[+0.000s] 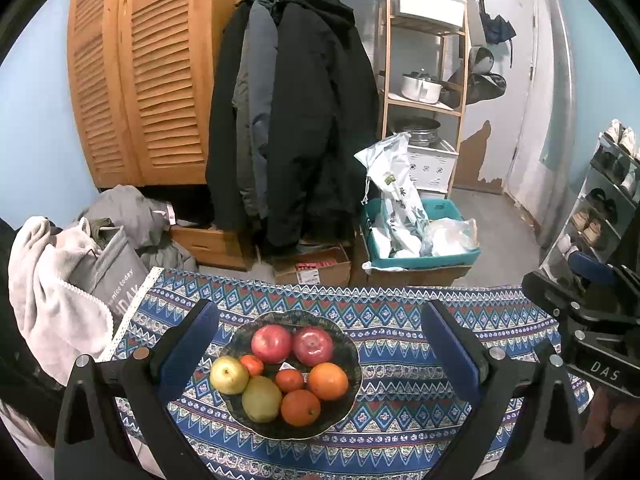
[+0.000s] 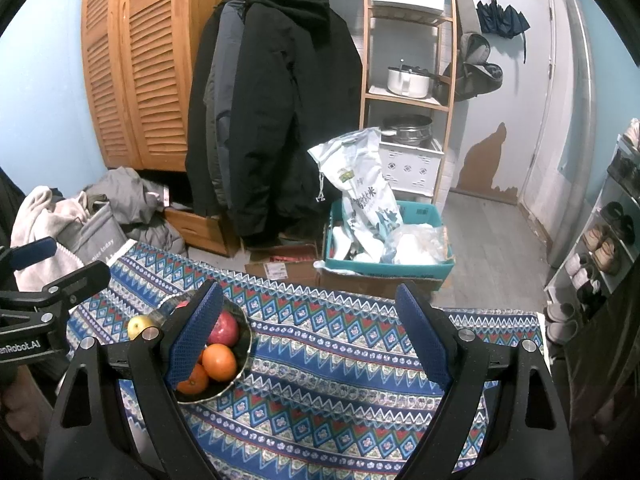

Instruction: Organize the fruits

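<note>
The left gripper hangs over the table with its jaws spread wide and nothing between its blue pads; it tilts downward toward the fruit bowl, which sits framed between the two fingers. The right gripper is likewise released, jaws apart and empty, angled down at the patterned tablecloth just to the right of the bowl, so that its left finger overlaps the bowl's rim in its own view. Each gripper shows at the edge of the other's camera, side by side and apart.

In the bowl, two red apples lie at the far side, touching each other. A yellow apple sits at the bowl's left, with a yellow-green pear just in front of it. Two large oranges rest at the right and near side, and two small tangerines lie in the middle among the rest.

Beyond the bowl, past the table's far edge, dark coats hang on a rail.
</note>
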### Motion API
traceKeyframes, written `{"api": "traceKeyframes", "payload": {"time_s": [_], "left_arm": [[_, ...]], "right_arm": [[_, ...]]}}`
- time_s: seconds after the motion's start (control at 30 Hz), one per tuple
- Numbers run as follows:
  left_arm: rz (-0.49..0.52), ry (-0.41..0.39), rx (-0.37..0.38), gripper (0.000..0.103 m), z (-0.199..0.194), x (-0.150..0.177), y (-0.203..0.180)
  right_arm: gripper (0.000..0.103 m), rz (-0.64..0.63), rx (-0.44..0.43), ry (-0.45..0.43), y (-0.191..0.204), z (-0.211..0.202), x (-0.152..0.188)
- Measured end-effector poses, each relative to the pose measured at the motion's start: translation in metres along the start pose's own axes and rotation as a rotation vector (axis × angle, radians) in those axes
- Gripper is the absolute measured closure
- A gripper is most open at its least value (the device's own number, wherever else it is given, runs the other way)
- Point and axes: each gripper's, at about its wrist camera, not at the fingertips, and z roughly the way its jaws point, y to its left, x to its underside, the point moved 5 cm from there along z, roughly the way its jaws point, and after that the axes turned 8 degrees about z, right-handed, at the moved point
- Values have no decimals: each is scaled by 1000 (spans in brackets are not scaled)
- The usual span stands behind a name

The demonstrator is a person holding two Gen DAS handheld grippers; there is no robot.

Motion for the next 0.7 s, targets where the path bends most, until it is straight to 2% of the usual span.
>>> {"api": "traceKeyframes", "payload": {"time_s": [0.7], "left_arm": [[11,0,-6,1,0,-3,-1]], "right_arm": [[16,2,1,5,-4,1,4]]}}
